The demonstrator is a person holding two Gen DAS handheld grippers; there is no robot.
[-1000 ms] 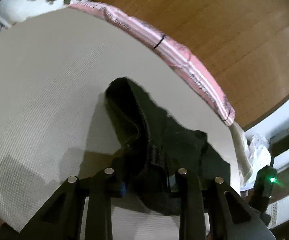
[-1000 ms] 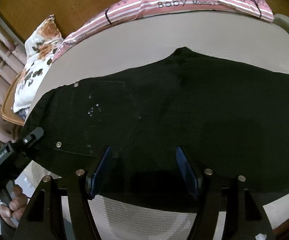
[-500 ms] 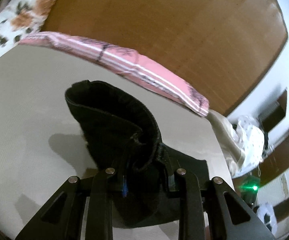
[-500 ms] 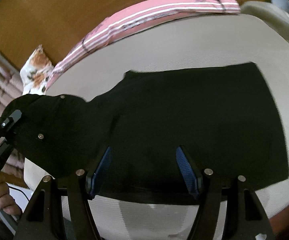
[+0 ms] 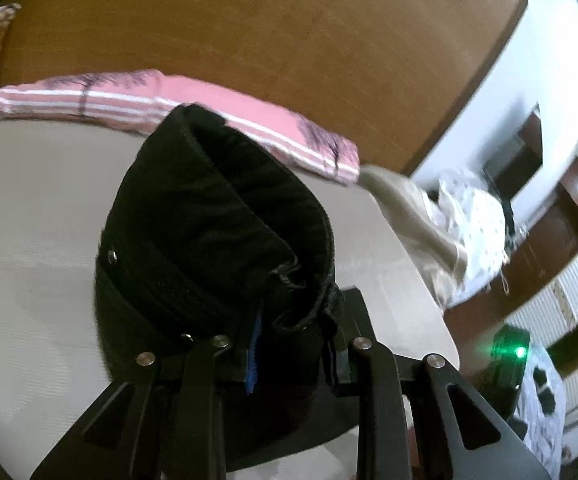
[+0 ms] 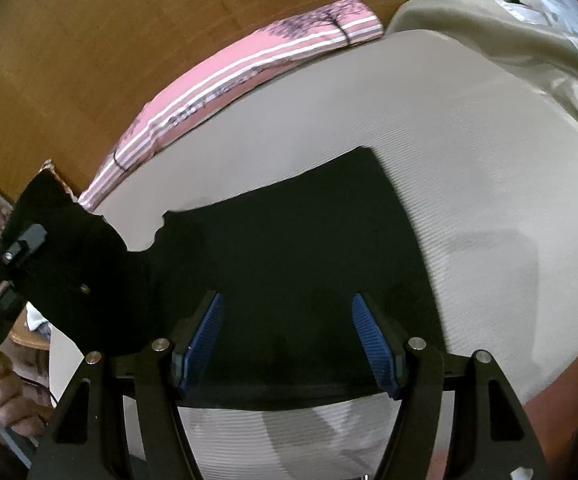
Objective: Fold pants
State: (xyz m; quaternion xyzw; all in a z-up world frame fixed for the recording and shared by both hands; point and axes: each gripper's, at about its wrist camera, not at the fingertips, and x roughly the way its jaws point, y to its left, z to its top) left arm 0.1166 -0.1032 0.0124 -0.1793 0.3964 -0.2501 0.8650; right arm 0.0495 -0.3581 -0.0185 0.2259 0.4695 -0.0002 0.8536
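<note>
Black denim fills the narrow gap of the left gripper [image 5: 293, 354], whose jaws are pinched on the waistband end of the pants [image 6: 289, 272], the bunched cloth standing up off the mattress [image 5: 29, 208] in a thick roll with a metal rivet [image 5: 111, 256] showing on its side. A sliver of blue pad [image 5: 253, 364] peeks out beside the cloth on one finger. Seen from the right wrist view, that same raised end hangs at the far left, clamped in the left gripper, with the person's hand [image 6: 7, 396] curled around the handle below it. The right gripper [image 6: 289, 344] has its jaws spread wide, blue ribbed pads [image 6: 203, 342] apart; whether the pads touch the dark fabric under them I cannot tell. The rest of the pants lies flat and dark across the pale ribbed mattress, running out to a squared edge on the right. Beyond them, a pink striped pillow [image 6: 225, 84] lies along the foot of a wooden headboard [image 6: 109, 40]. A beige satin cloth [image 6: 509, 40] is heaped at the far corner of the bed, and a white dotted fabric [image 5: 477, 220] lies just past it. A green light [image 5: 519, 352] glows low on the right in the left wrist view.
</note>
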